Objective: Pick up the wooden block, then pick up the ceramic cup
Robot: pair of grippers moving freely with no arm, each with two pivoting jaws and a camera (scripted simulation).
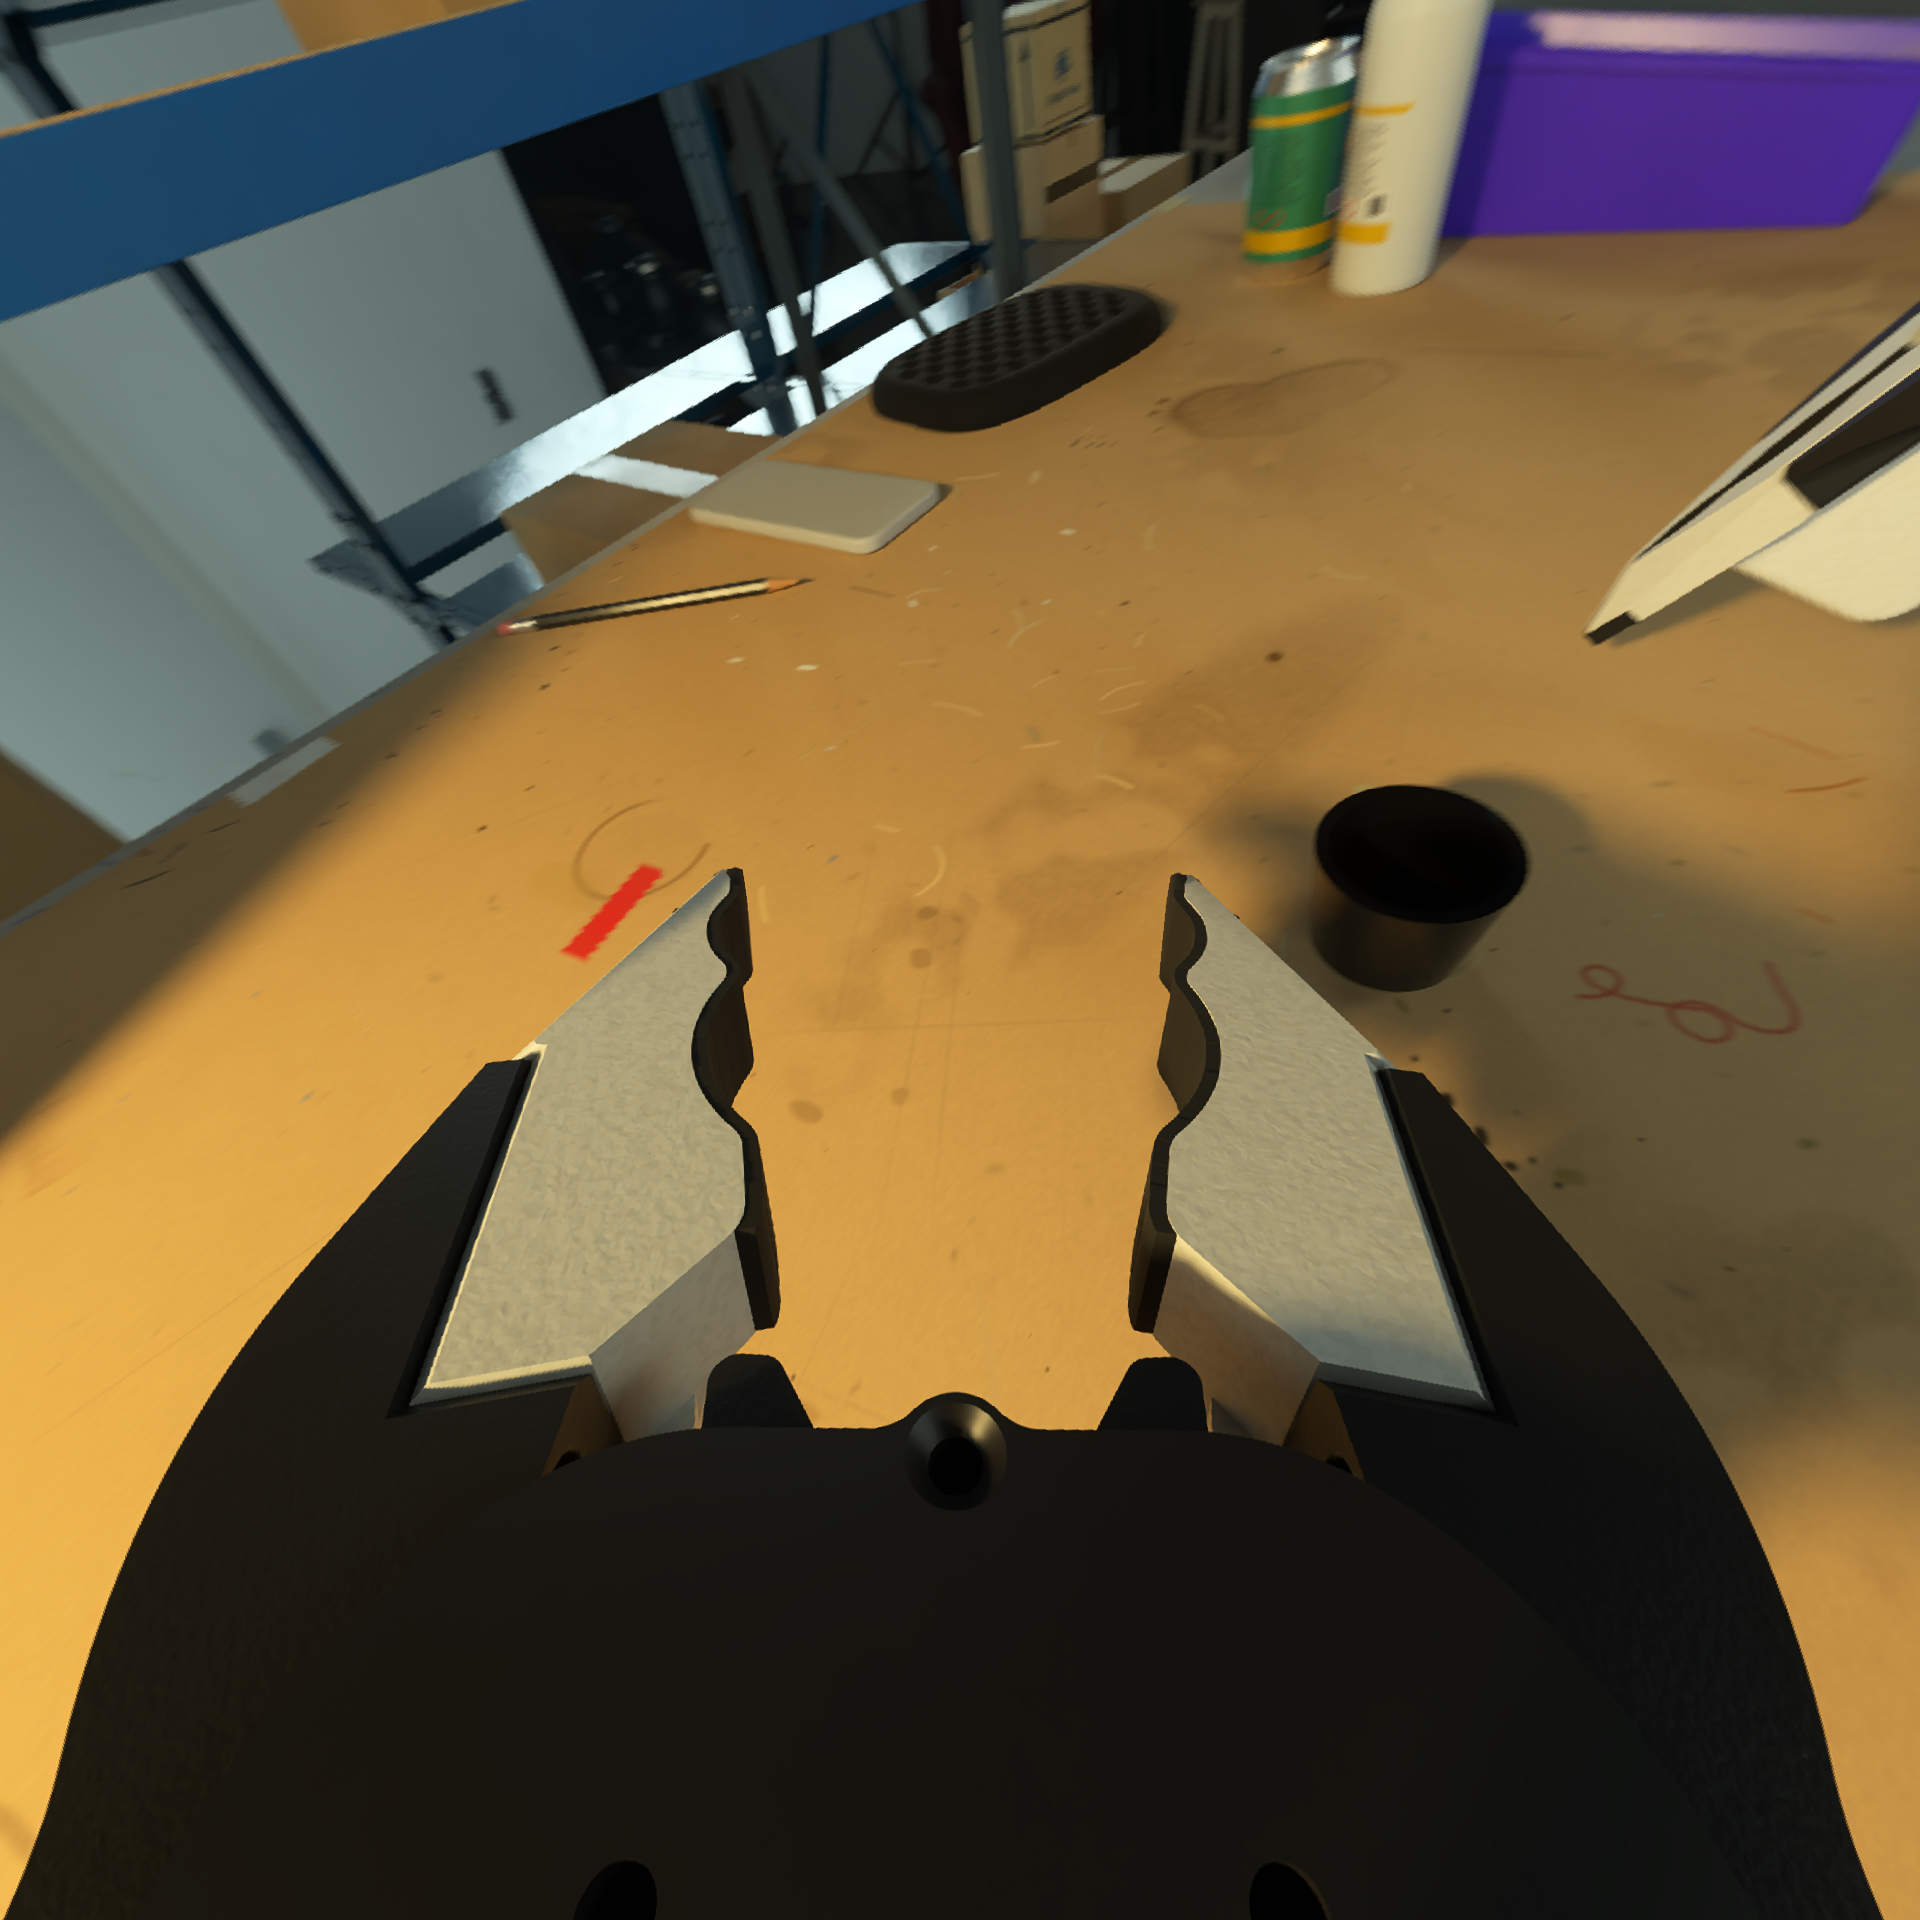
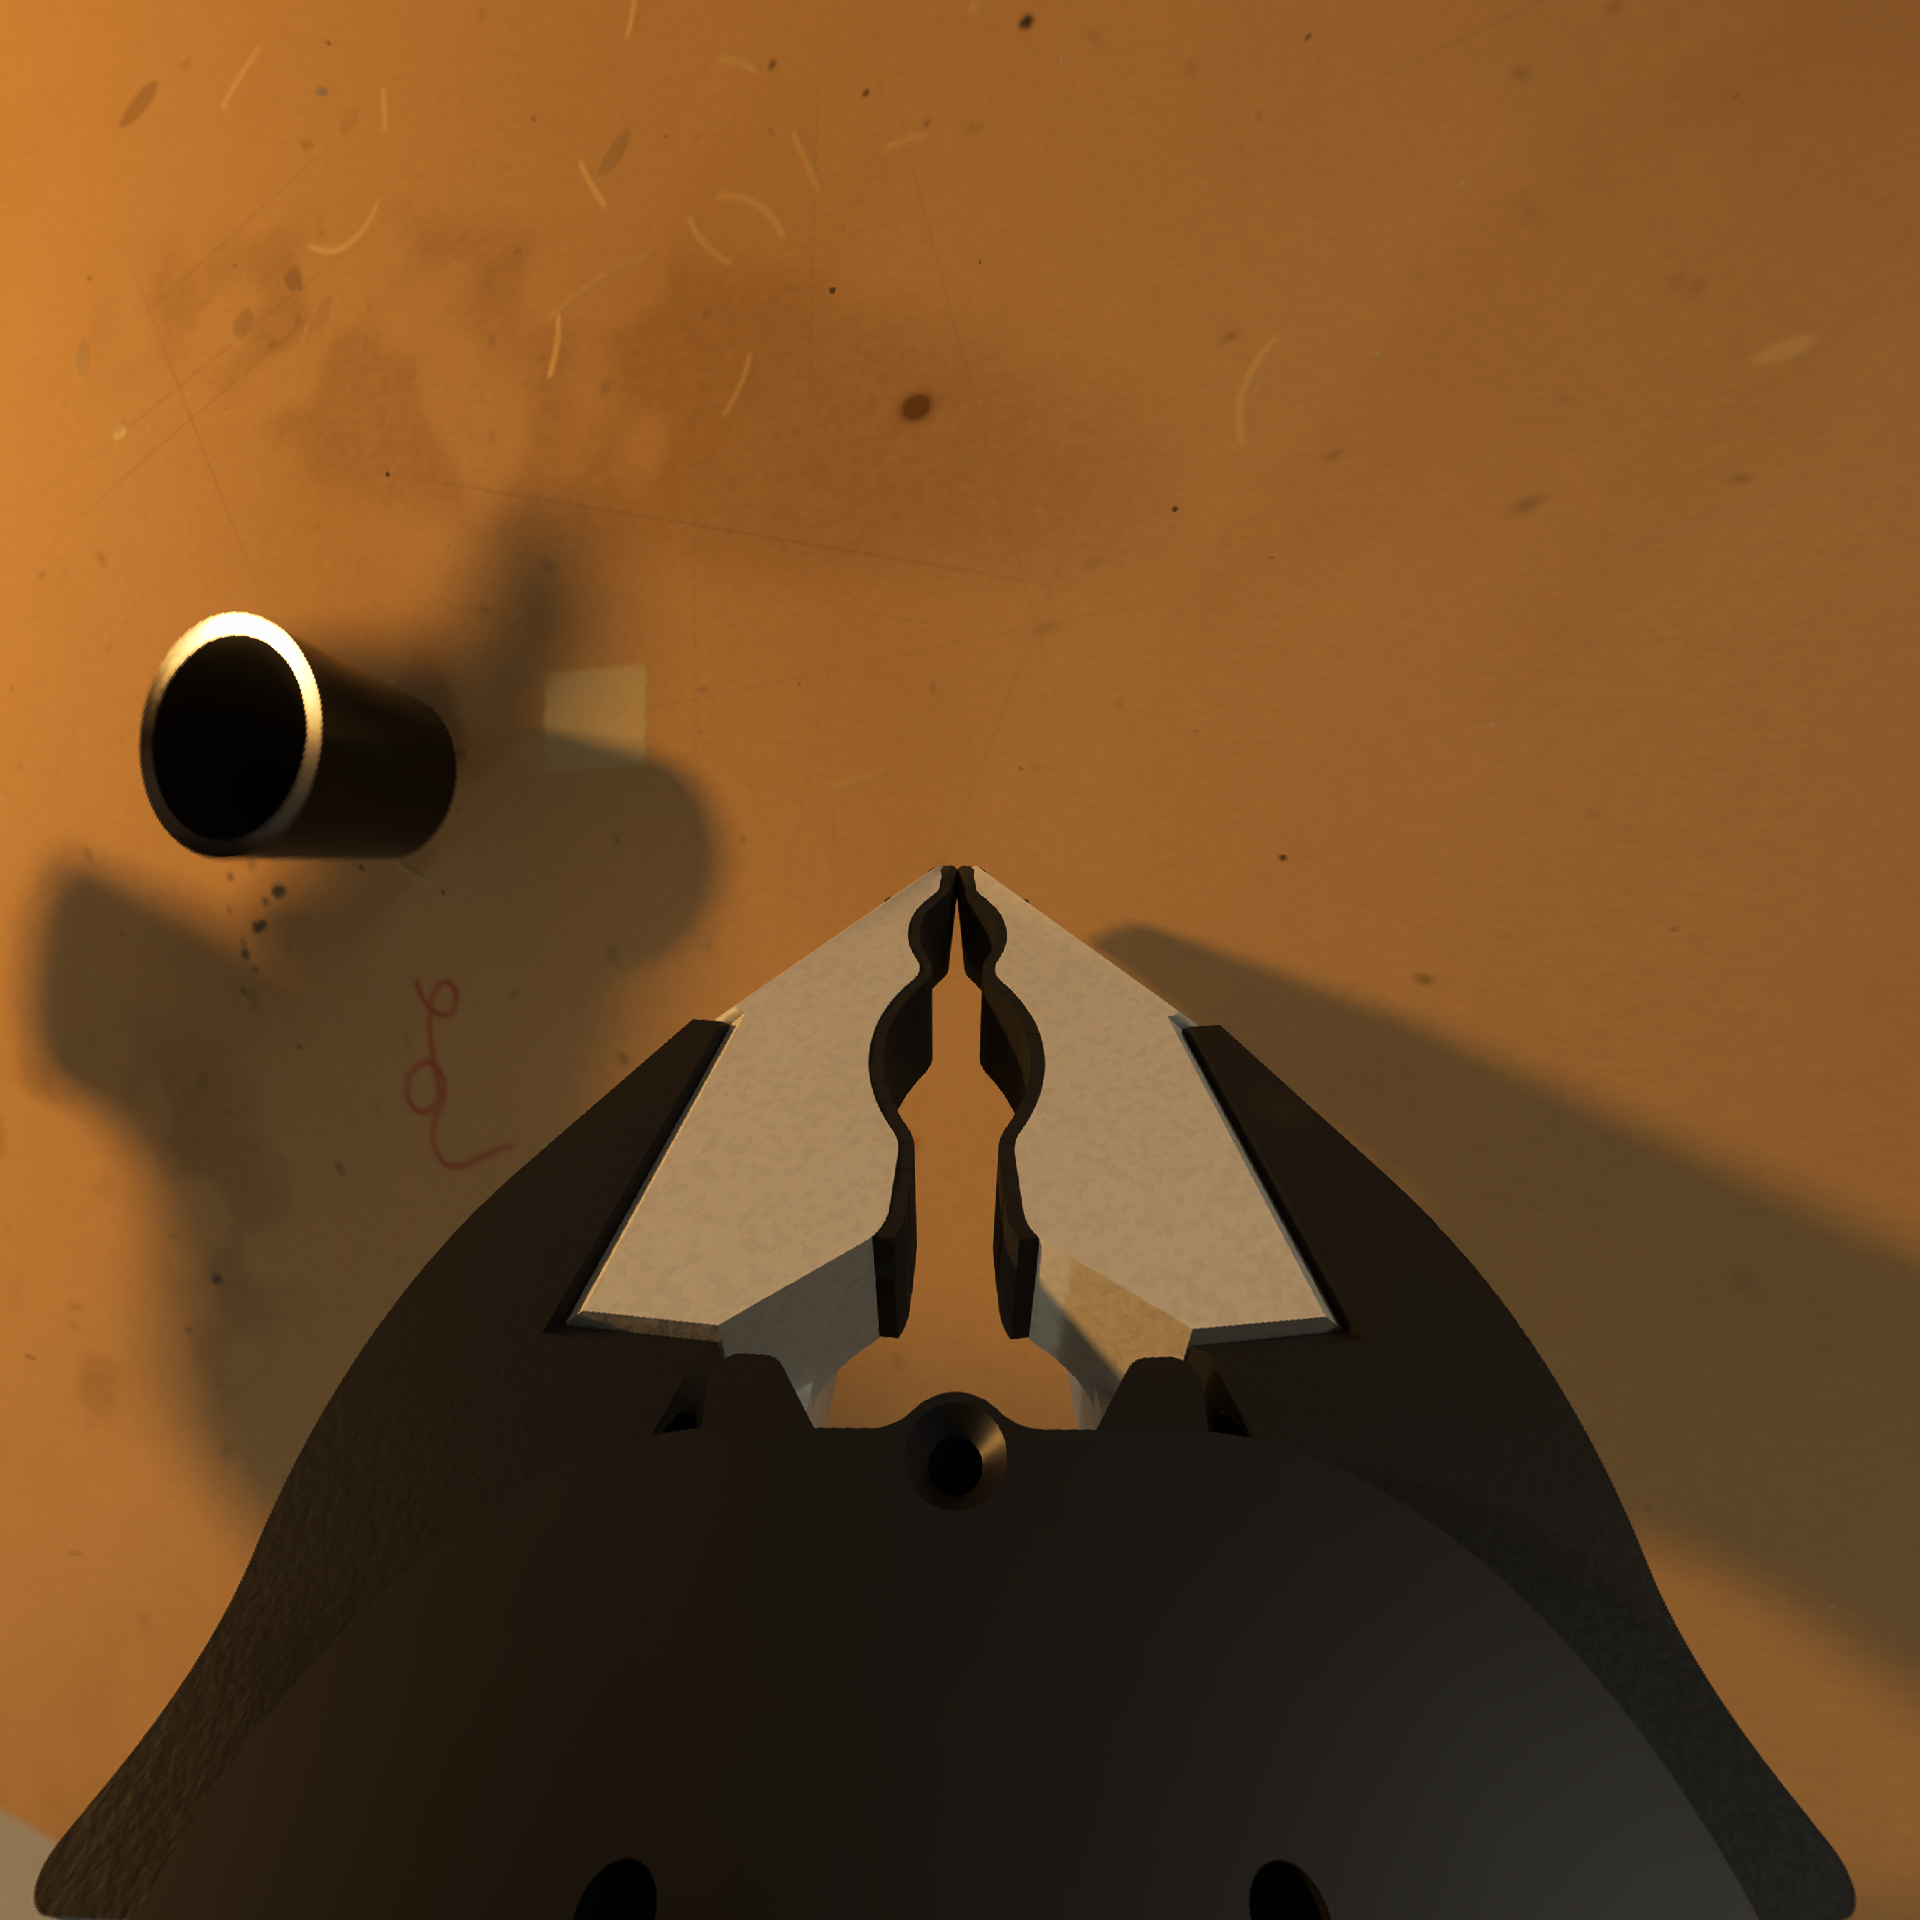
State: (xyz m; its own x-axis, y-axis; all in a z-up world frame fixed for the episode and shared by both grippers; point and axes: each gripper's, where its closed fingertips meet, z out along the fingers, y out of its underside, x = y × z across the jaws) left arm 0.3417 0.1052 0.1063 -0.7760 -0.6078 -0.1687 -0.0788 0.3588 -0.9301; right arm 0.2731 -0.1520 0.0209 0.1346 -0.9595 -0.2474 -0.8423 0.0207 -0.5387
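The black ceramic cup stands upright on the wooden table, to the right of my left gripper, which is open and empty above the table. In the right wrist view the cup is at the left, seen from above. A small pale tan square, which looks like the wooden block, lies just right of the cup, partly in shadow. I cannot see it in the left wrist view. My right gripper is shut on nothing, high above the table. It also shows in the left wrist view at the far right.
Along the table's far-left edge lie a pencil, a flat beige pad and a black honeycomb pad. A green can, a white bottle and a purple bin stand at the back. A red tape strip is near my left fingertip.
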